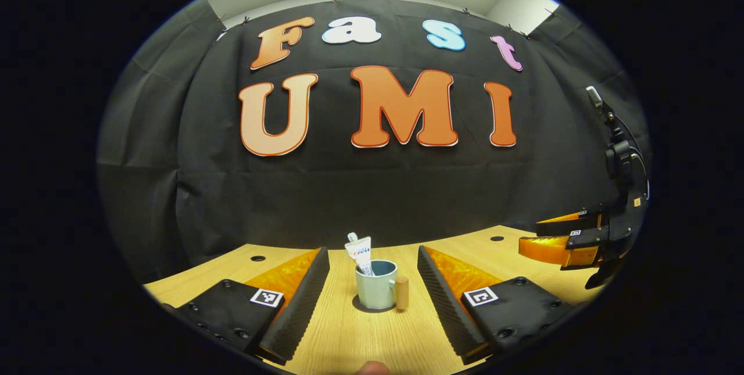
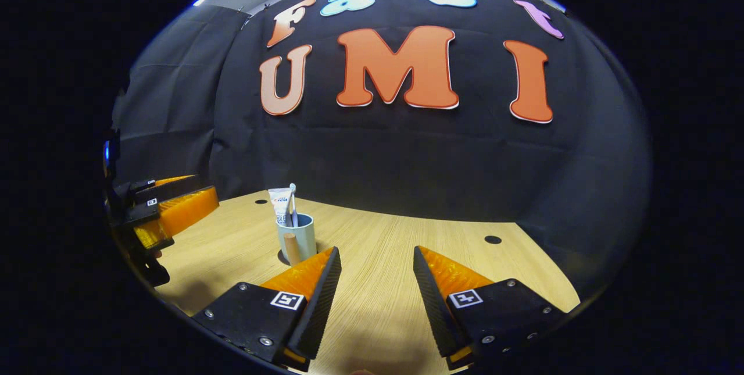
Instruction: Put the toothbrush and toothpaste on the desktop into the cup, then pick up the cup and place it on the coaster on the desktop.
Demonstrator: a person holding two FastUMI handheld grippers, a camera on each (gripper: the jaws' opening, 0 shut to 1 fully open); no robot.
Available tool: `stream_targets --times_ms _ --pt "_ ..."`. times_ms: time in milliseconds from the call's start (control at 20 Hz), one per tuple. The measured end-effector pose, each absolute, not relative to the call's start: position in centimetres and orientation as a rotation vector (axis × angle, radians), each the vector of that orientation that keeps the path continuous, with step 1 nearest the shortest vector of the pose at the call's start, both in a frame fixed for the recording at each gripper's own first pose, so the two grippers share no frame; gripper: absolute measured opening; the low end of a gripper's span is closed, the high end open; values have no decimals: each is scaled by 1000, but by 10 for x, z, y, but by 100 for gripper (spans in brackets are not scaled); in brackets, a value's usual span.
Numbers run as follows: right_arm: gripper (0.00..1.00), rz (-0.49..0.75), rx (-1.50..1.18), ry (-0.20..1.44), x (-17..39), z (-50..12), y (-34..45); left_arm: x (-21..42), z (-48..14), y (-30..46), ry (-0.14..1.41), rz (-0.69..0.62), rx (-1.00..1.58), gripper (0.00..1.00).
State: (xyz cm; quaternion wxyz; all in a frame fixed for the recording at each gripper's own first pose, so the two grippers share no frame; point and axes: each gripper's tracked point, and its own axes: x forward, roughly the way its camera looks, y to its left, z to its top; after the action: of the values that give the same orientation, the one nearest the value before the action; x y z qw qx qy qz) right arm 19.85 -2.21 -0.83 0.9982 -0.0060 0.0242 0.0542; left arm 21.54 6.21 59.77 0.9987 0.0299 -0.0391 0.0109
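Both fingers of my left gripper spread wide, empty, cup at twelve o'clock holding toothpaste; right gripper open, empty. I'd approach level, squeeze mid-wall, avoiding its wooden handle.

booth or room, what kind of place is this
Probably a staged recording booth, not a home: black cloth wall draped behind a bare wooden desktop with round holes, a cup holding toothpaste and a toothbrush, and two open hand-held grippers, left and right.
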Motion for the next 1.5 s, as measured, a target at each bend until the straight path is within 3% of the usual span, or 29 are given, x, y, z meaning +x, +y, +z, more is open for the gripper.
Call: stream_targets --times_ms 250,1500 --pt "76 93 3 17 195 -4 -21 215 603 61 -101 20 78 99" --pt "76 37 30 -64 203 13 -24 220 620 80 -158 77 85 97"
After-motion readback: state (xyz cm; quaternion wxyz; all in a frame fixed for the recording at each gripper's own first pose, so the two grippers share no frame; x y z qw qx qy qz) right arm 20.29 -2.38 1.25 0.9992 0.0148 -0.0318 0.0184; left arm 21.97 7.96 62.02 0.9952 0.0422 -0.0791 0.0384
